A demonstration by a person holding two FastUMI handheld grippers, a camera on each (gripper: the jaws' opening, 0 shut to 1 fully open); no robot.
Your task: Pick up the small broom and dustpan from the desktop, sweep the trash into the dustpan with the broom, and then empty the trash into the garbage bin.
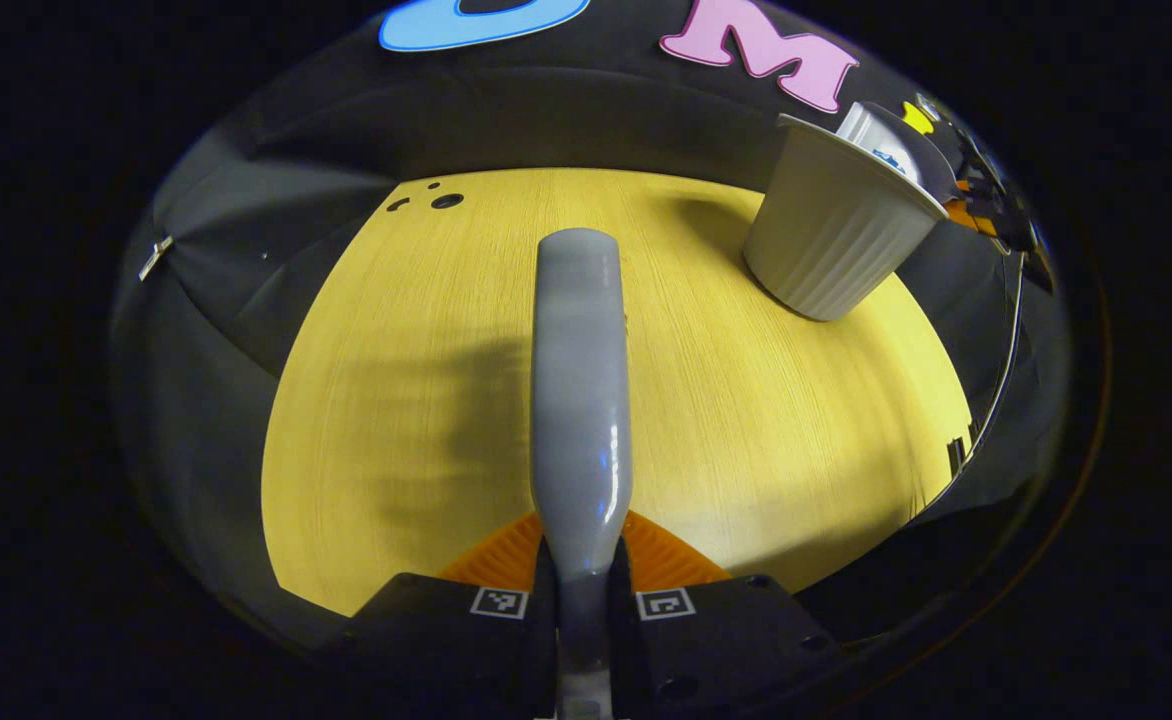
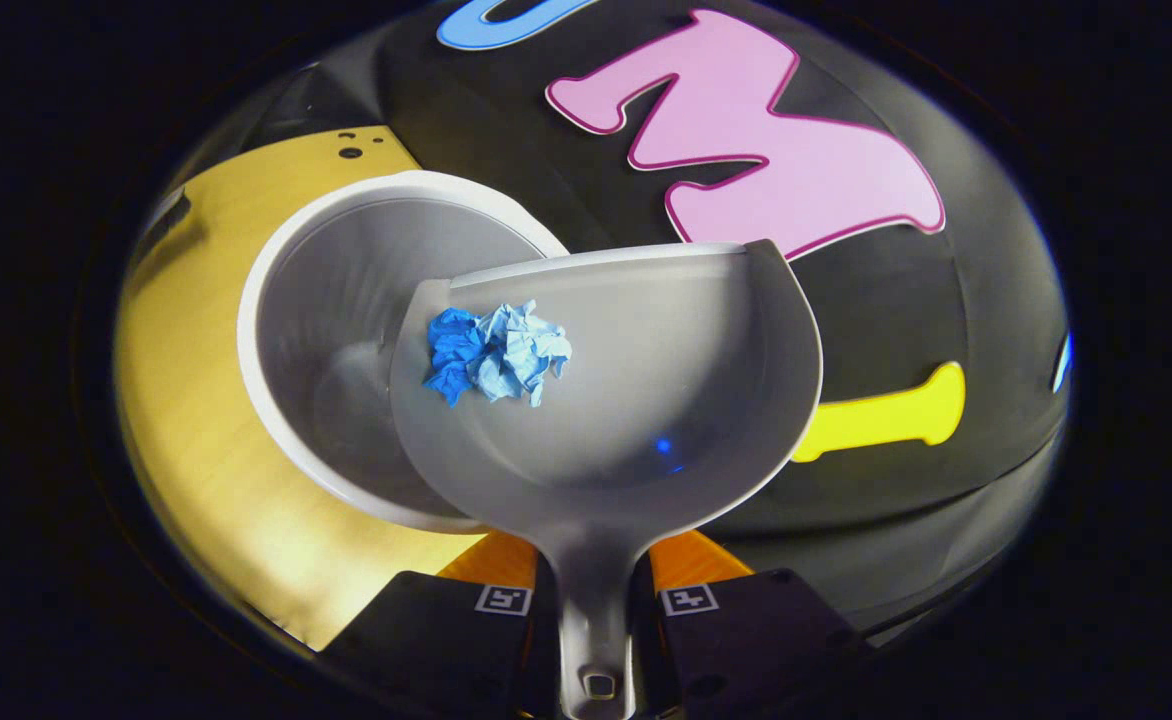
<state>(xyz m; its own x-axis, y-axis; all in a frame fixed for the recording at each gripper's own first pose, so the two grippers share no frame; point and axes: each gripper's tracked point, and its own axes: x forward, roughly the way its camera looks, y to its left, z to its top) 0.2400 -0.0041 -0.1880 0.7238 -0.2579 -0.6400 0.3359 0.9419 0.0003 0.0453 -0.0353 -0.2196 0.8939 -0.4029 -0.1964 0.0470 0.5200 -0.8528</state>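
Note:
In the left gripper view my left gripper (image 1: 583, 580) is shut on the grey broom (image 1: 581, 400), whose long body points away over the yellow desktop (image 1: 746, 440). The white ribbed garbage bin (image 1: 831, 240) stands at the table's far right, with the grey dustpan (image 1: 891, 140) tilted over its rim. In the right gripper view my right gripper (image 2: 591, 590) is shut on the dustpan's handle (image 2: 591, 590). The dustpan (image 2: 646, 400) hangs tilted over the open bin (image 2: 346, 300). A crumpled blue paper ball (image 2: 496, 352) lies in the pan near its front left lip.
The desktop has small dark holes (image 1: 446, 201) near its far left corner. Black booth cloth (image 1: 546, 120) rises right behind the table. The right table edge (image 1: 956, 450) runs close beside the bin.

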